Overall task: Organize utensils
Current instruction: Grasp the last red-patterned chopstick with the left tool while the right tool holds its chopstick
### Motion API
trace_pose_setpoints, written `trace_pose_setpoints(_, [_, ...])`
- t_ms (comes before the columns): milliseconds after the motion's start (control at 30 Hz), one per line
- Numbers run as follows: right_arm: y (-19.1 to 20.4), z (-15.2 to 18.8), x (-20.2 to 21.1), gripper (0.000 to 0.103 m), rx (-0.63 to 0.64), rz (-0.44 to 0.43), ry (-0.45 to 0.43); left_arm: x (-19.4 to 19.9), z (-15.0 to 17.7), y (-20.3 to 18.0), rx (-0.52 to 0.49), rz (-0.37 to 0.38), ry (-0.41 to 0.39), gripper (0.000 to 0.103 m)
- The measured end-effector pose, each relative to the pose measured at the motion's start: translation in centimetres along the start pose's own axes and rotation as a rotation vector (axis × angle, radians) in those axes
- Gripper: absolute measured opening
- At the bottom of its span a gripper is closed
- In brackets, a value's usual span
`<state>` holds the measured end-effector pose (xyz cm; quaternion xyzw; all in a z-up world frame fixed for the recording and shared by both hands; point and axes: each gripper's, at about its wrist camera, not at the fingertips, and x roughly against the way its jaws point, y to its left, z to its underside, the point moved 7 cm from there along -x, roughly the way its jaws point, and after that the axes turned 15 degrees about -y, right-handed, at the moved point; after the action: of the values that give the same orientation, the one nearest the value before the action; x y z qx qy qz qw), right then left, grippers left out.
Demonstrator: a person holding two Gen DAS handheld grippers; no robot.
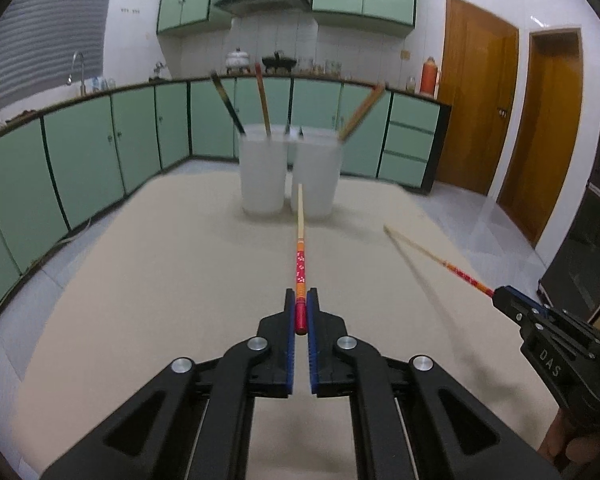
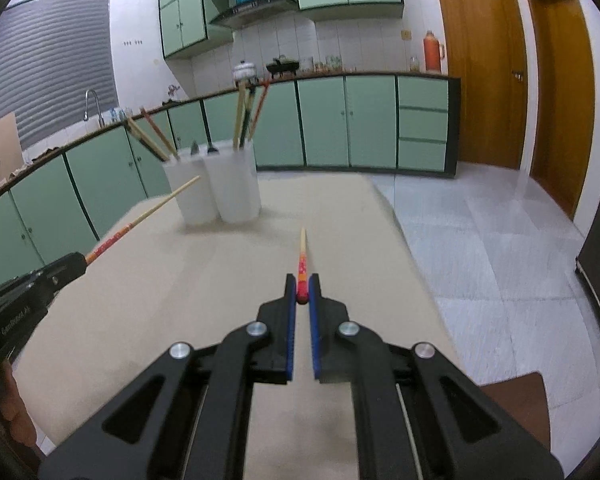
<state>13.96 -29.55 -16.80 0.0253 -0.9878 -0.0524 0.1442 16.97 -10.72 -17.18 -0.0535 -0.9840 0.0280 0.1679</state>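
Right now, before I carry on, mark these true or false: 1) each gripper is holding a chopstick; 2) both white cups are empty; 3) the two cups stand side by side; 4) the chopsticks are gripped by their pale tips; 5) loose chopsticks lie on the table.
1) True. The left gripper is shut on the left chopstick, and the right gripper is shut on the right chopstick.
2) False. The left cup and the right cup both already hold chopsticks.
3) True. They stand close together on the table.
4) False. Both are gripped at the red patterned end, with the pale tips pointing away.
5) False. No loose ones show on the table.
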Motion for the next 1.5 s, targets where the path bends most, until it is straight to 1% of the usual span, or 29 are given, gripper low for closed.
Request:
trace_pose_setpoints(133, [0.5, -2.7, 0.7, 0.005, 0.012, -0.018, -0.052, 0.8, -2.9, 0.4, 0.000, 0.004, -0.057, 0.005])
trace_pose_setpoints(233, [0.7, -3.7, 1.0, 0.005, 0.028, -0.027, -0.075, 0.8, -4.4, 0.4, -0.022, 0.007, -0.046, 0.005])
trace_pose_setpoints(333, [0.9, -3.3, 1.1, 0.005, 0.032, -0.029, -0.064, 0.7, -4.8, 0.9, -0.002, 0.014, -0.016, 0.005])
trace_pose_setpoints(400, [1.0, -2.5, 1.0, 0.005, 0.032, -0.028, -0.044, 0.3, -4.1, 1.3, 0.007, 0.021, 0.022, 0.005])
trace_pose_setpoints(500, [1.1, -0.7, 0.6, 0.005, 0.033, -0.013, -0.007, -0.6, -2.1, 2.1, 0.011, 0.011, 0.077, 0.005])
trace_pose_setpoints(533, [1.0, 0.0, 0.4, 0.005, 0.030, -0.007, 0.008, -1.1, -1.1, 2.7, 0.027, 0.009, 0.098, 0.005])
trace_pose_setpoints(733, [1.4, 3.8, -0.8, 0.005, 0.035, 0.011, 0.078, -3.3, 3.1, 4.4, 0.086, 0.022, 0.162, 0.005])
trace_pose_setpoints(800, [1.5, 4.6, -1.3, 0.005, 0.024, 0.009, 0.096, -3.8, 4.1, 4.7, 0.085, 0.023, 0.174, 0.006])
trace_pose_setpoints(867, [1.7, 5.3, -1.7, 0.005, 0.022, 0.008, 0.110, -4.5, 5.5, 4.8, 0.083, 0.037, 0.205, 0.006])
trace_pose_setpoints(933, [1.9, 5.6, -1.9, 0.005, 0.022, 0.004, 0.117, -4.9, 6.6, 5.0, 0.097, 0.044, 0.235, 0.010])
trace_pose_setpoints(967, [1.9, 5.7, -2.1, 0.005, 0.021, 0.003, 0.119, -4.9, 7.0, 5.1, 0.102, 0.047, 0.245, 0.017])
trace_pose_setpoints(1000, [1.9, 5.8, -2.2, 0.005, 0.019, 0.002, 0.120, -4.8, 7.2, 5.1, 0.105, 0.051, 0.247, 0.021])
trace_pose_setpoints(1067, [1.9, 6.0, -2.3, 0.005, 0.013, -0.002, 0.122, -4.3, 7.4, 5.0, 0.088, 0.057, 0.236, 0.024])
trace_pose_setpoints(1167, [1.9, 6.0, -2.7, 0.005, 0.011, -0.008, 0.127, -3.8, 7.8, 4.7, 0.051, 0.062, 0.228, 0.026])
trace_pose_setpoints(1433, [1.9, 6.0, -2.9, 0.005, 0.011, -0.013, 0.131, -3.9, 7.5, 4.3, 0.016, 0.042, 0.212, 0.025])
trace_pose_setpoints(1500, [1.8, 5.8, -2.9, 0.005, 0.012, -0.013, 0.129, -4.0, 7.5, 4.2, -0.002, 0.029, 0.209, 0.018])
